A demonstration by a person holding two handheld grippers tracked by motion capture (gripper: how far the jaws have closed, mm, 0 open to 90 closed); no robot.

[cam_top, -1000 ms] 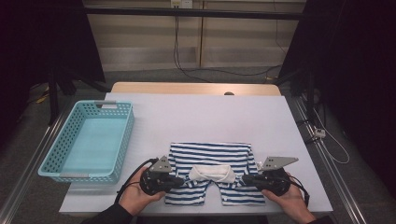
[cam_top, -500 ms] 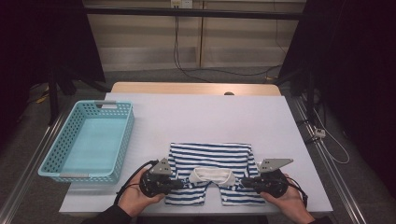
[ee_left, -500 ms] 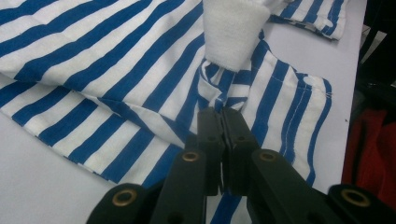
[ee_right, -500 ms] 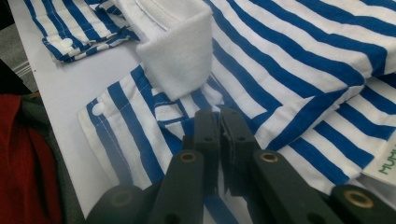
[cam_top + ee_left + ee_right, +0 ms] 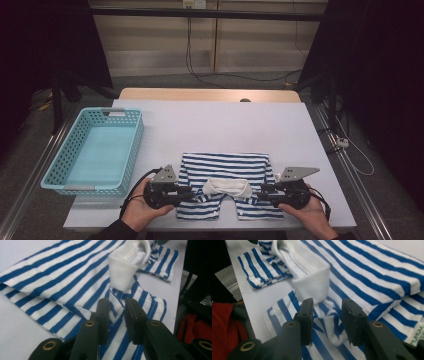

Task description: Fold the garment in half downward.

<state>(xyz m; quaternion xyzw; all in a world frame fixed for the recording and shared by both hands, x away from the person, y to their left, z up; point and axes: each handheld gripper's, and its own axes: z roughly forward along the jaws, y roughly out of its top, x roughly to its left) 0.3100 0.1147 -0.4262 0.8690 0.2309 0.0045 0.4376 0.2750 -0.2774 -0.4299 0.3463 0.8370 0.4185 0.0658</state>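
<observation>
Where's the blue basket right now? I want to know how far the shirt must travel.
In the high view the blue basket sits at the table's left edge, beyond and left of the left gripper, apart from the striped shirt lying near the front.

The shirt [image 5: 226, 172] carries blue and white stripes, with a plain white collar [image 5: 227, 186]. The basket [image 5: 95, 150] is light turquoise. The desk [image 5: 220, 125] top is pale white-grey with a tan wooden far edge. Both tools, left [image 5: 192, 193] and right [image 5: 258, 193], are black with grey plates.
</observation>
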